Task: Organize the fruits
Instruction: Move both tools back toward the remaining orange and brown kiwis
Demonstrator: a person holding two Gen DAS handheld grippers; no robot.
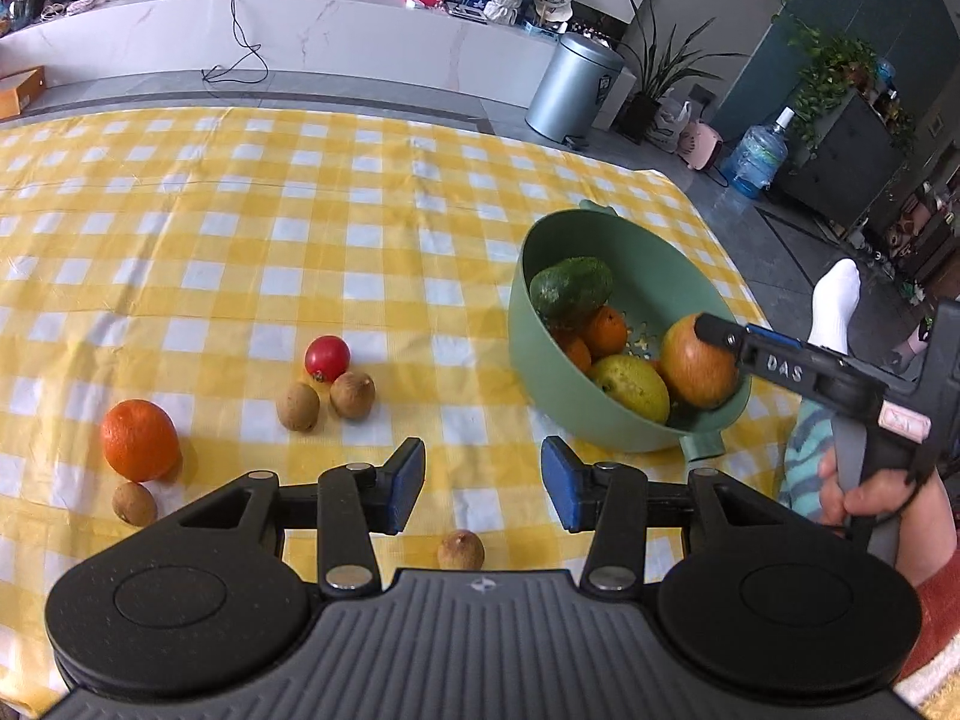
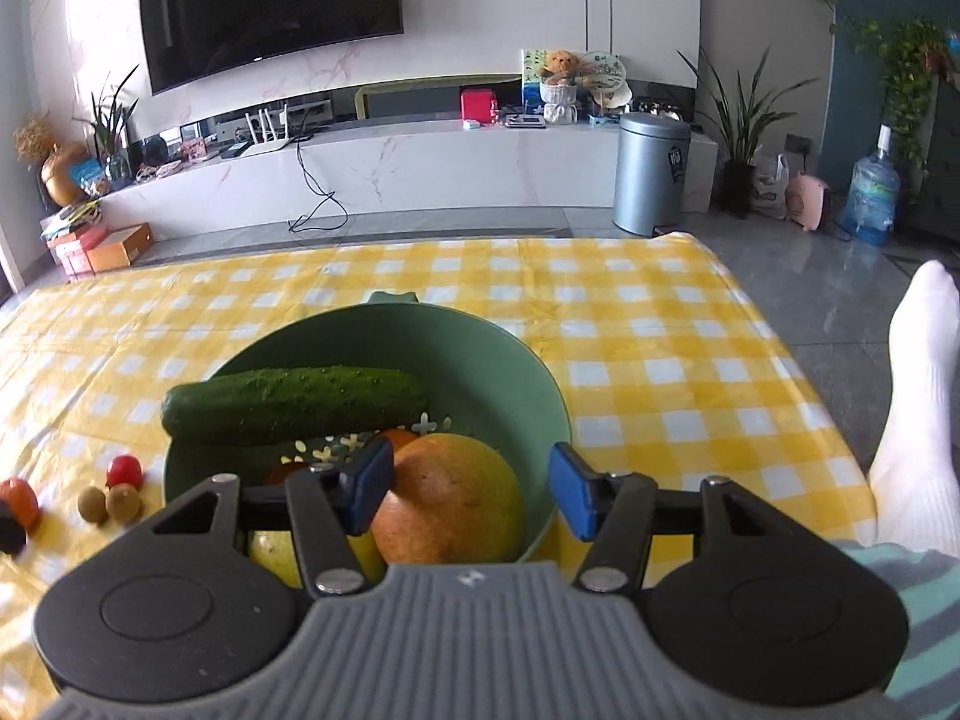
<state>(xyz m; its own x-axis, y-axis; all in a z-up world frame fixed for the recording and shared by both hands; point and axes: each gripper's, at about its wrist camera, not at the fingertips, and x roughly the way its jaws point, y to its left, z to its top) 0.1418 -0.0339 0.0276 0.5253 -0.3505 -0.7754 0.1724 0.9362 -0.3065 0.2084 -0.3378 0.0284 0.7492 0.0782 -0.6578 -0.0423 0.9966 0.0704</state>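
You are holding the left gripper [image 1: 483, 474] over the yellow checked desk [image 1: 240, 228], its fingers parted with nothing between them. A small brown fruit [image 1: 461, 550] is lying just below them. Further left, an orange [image 1: 139, 440], a tomato [image 1: 327, 357] and two more brown fruits [image 1: 327, 399] are sitting on the cloth. Your right gripper [image 2: 471, 489] is hovering at the green colander [image 2: 480, 354], fingers spread apart around the large apple [image 2: 450, 498]; the left pad seems to be touching it, the right pad standing clear. A cucumber [image 2: 294, 403], oranges and a yellow pear [image 1: 636, 387] are resting inside too.
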